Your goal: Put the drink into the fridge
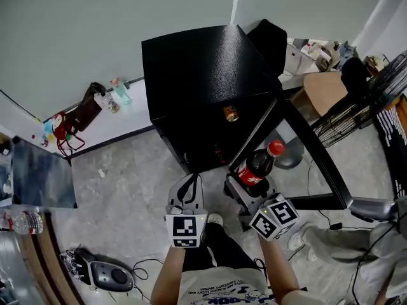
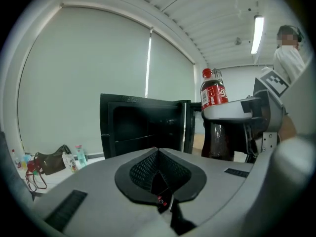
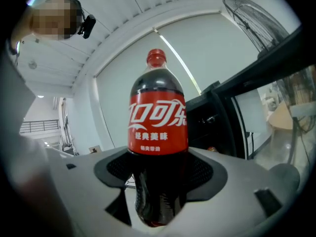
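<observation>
**Grip on cola bottle (image 1: 256, 167) by right gripper (image 1: 245, 190) before open fridge (image 1: 203, 68)**

The cola bottle, dark with a red cap and red label, is held upright just right of centre in the head view. In the right gripper view the jaws are seen pressed against the bottle's lower body from both sides, below the label.

The bottle is held in the air in front of the black fridge, which fills the upper middle of the head view. The fridge's door (image 1: 318, 154) is swung open toward the right of the frame. A small can (image 1: 230, 113) is seen on a shelf inside. The bottle is outside the fridge, near its opening.

The left gripper (image 1: 186, 192) is held just left of the right one, at lower centre. In the left gripper view its jaws are shown closed together with nothing between them.

A dark bag (image 1: 82, 114) is seen on the floor (image 1: 127, 170) at upper left, and a clear water bottle (image 1: 22, 221) at the left edge.
</observation>
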The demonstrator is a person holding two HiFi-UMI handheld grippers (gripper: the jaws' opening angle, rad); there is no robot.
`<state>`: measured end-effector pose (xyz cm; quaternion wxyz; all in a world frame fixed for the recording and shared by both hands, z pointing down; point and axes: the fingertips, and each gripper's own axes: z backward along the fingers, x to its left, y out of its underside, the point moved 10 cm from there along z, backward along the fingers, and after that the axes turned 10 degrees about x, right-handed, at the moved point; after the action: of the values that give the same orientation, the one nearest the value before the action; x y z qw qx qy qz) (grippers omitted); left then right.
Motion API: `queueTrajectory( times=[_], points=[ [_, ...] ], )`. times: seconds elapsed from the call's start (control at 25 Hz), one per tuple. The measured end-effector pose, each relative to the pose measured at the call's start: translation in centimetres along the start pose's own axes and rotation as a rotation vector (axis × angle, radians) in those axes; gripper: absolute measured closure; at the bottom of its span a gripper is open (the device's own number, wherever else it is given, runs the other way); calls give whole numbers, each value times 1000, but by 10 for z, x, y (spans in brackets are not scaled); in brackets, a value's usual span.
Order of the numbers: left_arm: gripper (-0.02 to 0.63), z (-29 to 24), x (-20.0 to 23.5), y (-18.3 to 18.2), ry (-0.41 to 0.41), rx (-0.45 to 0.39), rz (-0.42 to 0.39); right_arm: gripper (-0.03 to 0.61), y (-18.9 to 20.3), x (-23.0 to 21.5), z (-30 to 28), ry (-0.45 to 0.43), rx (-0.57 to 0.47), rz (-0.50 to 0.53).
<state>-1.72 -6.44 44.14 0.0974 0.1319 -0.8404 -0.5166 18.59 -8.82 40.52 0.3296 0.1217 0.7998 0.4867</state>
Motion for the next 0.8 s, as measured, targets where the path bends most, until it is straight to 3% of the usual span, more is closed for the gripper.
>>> queueTrajectory(
  times=[0.36,0.8],
  points=[
    [609,-48,2,43,-20,139,25,275,19,-38,-43,-33,95,-33],
    [609,-104,11,82,85,240,17,275,50,-67,-102,-20,203,-80]
  ],
)
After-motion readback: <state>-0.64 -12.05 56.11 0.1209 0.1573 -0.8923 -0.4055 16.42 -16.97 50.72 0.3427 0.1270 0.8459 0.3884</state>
